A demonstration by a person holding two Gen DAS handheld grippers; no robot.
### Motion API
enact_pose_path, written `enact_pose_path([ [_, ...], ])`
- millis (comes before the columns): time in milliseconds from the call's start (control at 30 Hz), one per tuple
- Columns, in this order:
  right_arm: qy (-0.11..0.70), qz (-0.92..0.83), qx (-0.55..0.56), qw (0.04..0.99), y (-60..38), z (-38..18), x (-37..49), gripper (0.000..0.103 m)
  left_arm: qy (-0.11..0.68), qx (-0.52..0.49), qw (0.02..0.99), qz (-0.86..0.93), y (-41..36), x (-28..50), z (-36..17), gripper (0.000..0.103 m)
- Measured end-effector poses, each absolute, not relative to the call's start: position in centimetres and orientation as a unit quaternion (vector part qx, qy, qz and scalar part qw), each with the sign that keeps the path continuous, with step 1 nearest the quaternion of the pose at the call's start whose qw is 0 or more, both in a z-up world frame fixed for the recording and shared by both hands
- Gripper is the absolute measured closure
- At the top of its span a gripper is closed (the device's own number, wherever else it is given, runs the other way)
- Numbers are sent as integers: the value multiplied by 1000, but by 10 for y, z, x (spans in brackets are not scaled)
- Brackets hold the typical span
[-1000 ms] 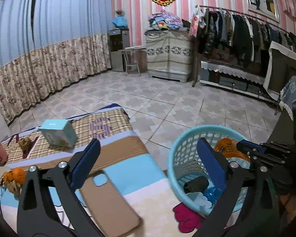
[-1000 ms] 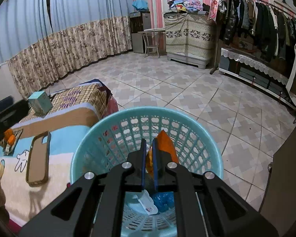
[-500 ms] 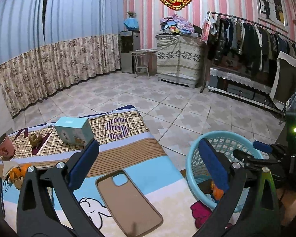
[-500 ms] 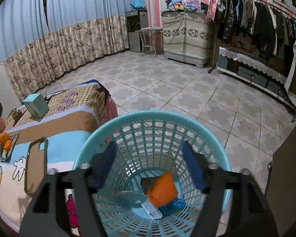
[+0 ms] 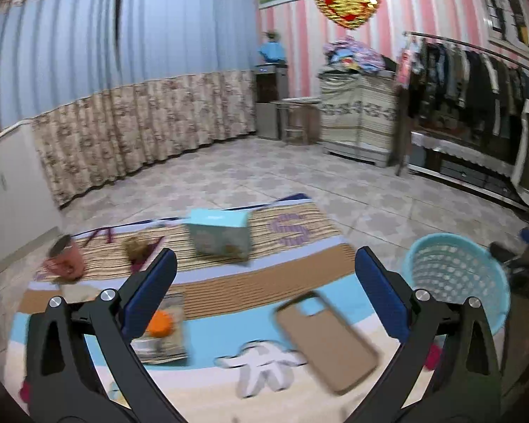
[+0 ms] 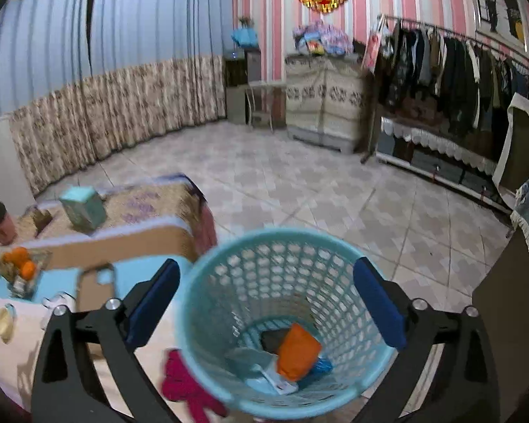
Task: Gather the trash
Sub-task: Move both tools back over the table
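The right hand-held gripper (image 6: pixel 266 294) hangs with its jaws spread wide above the mouth of the teal basket (image 6: pixel 208 303), whose opening is unblocked down to the orange wrapper (image 6: pixel 298 350) and other scraps lying on its bottom. The left hand-held gripper (image 5: pixel 264 290), also spread wide and holding nothing, faces the counter (image 5: pixel 229 285), where the tan phone case (image 5: pixel 326 342) lies flat between its fingers. Farther back the teal box (image 5: pixel 220 236) and pink cup (image 5: pixel 65 259) stand upright as obstacles, with the tray of oranges (image 5: pixel 160 328) low by the left finger; bare cloth runs between them.
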State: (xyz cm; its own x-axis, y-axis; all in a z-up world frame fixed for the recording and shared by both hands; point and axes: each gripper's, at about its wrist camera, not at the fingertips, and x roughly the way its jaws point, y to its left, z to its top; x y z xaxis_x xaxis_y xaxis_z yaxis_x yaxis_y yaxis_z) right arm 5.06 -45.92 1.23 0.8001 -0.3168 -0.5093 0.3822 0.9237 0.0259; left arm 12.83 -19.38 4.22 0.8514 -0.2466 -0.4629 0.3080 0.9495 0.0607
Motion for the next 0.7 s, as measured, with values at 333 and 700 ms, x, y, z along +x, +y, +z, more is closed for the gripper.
enact_pose_path([
  [333, 253, -89, 28, 963, -342, 22, 69, 5, 265, 45, 963, -25, -50, 142, 10, 5],
  [700, 296, -28, 11, 955, -255, -14, 129, 5, 348, -2, 937, 11, 24, 180, -50, 6],
])
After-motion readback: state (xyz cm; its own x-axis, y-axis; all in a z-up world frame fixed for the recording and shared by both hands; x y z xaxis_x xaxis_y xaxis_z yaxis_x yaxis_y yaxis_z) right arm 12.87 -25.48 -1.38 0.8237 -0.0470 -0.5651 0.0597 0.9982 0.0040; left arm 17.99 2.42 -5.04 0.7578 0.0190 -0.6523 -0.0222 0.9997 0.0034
